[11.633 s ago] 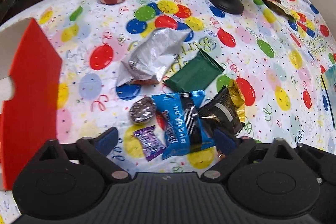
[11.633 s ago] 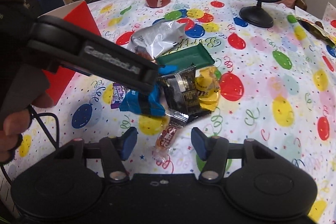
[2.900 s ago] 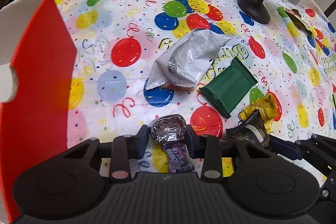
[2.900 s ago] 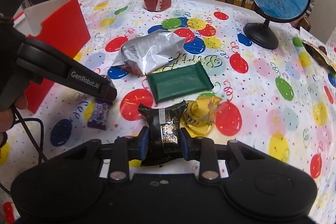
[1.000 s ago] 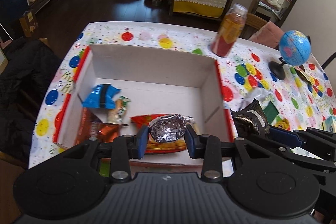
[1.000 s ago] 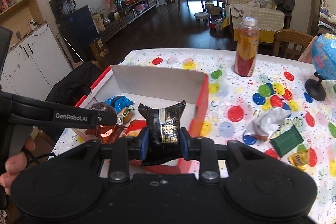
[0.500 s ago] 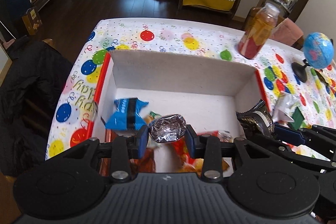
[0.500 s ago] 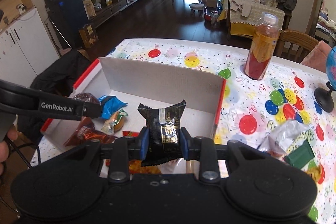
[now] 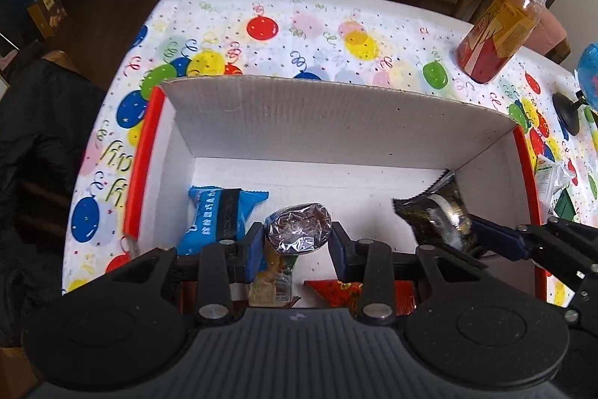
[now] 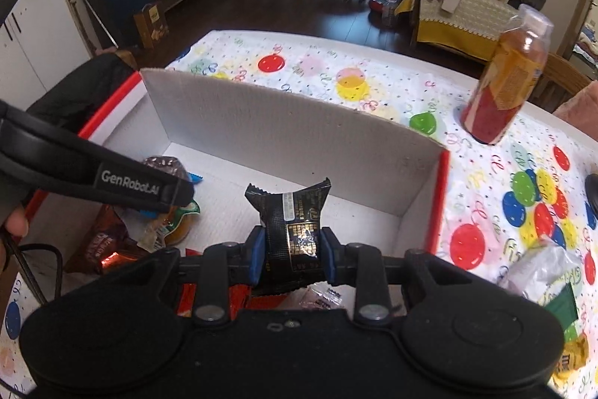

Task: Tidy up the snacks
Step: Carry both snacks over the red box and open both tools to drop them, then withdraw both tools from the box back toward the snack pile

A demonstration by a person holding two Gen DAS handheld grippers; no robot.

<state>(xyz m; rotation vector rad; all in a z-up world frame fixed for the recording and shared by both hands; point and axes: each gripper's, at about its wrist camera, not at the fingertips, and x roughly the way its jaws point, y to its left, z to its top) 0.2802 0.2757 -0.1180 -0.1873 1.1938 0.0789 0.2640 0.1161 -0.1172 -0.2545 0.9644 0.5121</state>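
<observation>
The landmark here is the open cardboard box with white corrugated walls and red outer edges (image 9: 336, 122), standing on the balloon-print tablecloth (image 9: 317, 32); both tongs hang above its inside, pointing steeply down. The left gripper (image 9: 297, 242) is pinching a small round snack wrapped in crinkled clear film over a dark filling (image 9: 298, 229), over the box's near middle; the right gripper (image 10: 290, 255) is pinching a black foil packet with gold print and serrated ends (image 10: 293, 223), toward the box's right-hand wall.

On the box floor lie a blue-and-black wrapped biscuit pack (image 9: 220, 212) near the left wall, a red-orange crinkly packet (image 9: 347, 288) and a glossy brown-red bag (image 10: 102, 245) at the near side.

Both held snacks look light and soft; the film on the round one seems slippery and would crumple under pressure, so a gentle hold across its widest part suits it; the black packet is a puffy pillow, best taken across its flat middle as now, clear of the floppy crimped ends. Neither looks fragile enough to mind a short drop onto the bare floor patch near the far wall.

Outside the box, to its right, stand a plastic bottle of orange-red drink (image 9: 501, 32) and loose snacks, among them a silver foil bag (image 10: 538, 268).
</observation>
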